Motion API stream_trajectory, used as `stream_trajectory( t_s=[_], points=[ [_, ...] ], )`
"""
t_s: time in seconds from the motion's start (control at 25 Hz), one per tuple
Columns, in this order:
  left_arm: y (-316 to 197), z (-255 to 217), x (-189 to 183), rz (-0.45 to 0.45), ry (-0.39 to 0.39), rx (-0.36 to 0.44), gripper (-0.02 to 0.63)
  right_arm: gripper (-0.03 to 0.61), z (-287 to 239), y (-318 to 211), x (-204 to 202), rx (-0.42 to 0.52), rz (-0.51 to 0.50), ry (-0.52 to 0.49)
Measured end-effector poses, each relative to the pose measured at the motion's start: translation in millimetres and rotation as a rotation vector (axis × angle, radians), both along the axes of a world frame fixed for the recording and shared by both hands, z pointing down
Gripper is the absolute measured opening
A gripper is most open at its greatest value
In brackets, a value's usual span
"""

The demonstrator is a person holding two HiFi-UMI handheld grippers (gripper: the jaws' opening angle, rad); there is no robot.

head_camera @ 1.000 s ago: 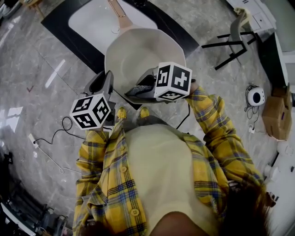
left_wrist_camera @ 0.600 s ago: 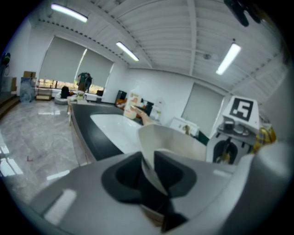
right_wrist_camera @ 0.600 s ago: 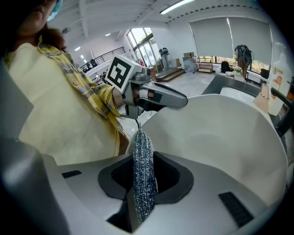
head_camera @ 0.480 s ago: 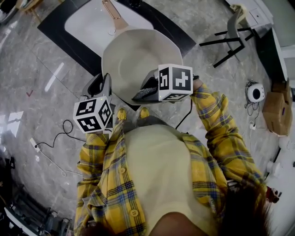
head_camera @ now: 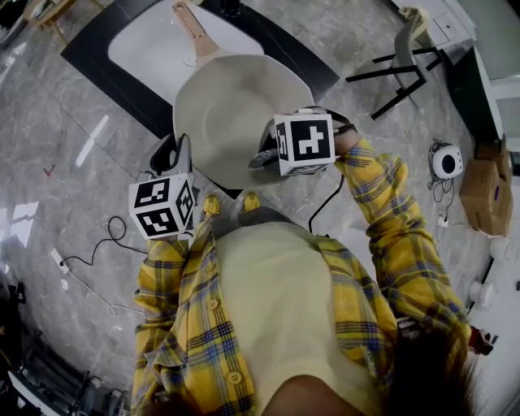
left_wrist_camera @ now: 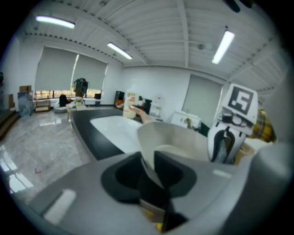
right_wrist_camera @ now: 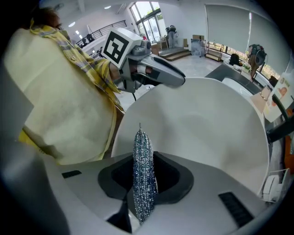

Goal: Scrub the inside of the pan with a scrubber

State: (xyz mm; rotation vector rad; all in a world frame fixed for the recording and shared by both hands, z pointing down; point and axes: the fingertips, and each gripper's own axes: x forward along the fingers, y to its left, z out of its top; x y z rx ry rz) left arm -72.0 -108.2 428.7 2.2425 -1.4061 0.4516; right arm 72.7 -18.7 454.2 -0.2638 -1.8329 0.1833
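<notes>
A cream pan (head_camera: pixel 236 110) with a copper handle (head_camera: pixel 191 24) is held tilted over the edge of a white sink (head_camera: pixel 150 49). My left gripper (head_camera: pixel 180 156) is shut on the pan's near rim (left_wrist_camera: pixel 148 163), which stands between its jaws. In the right gripper view, my right gripper (right_wrist_camera: pixel 143 172) is shut on a silver-blue metal scrubber (right_wrist_camera: pixel 143 179) that faces the pan's inside (right_wrist_camera: pixel 206 124). The scrubber (head_camera: pixel 264 156) sits at the pan's right inner edge in the head view. Whether it touches the pan is unclear.
A black counter (head_camera: pixel 97 41) frames the sink. A chair (head_camera: pixel 406 57) stands at the back right, with a cardboard box (head_camera: pixel 483 187) and a white round device (head_camera: pixel 445 162) on the floor. A cable (head_camera: pixel 89 244) lies on the marble floor at the left.
The pan and both grippers have shifted a little away from the body. The right gripper with the scrubber has moved up along the pan's right side.
</notes>
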Motion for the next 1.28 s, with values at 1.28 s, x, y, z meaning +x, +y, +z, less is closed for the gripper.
stream_trajectory(
  t_s=[1.28],
  points=[
    [0,-1,1,0.002,-0.029,-0.004,0.078,0.086,28,-103,26,0.596,-0.223,0.284]
  ],
)
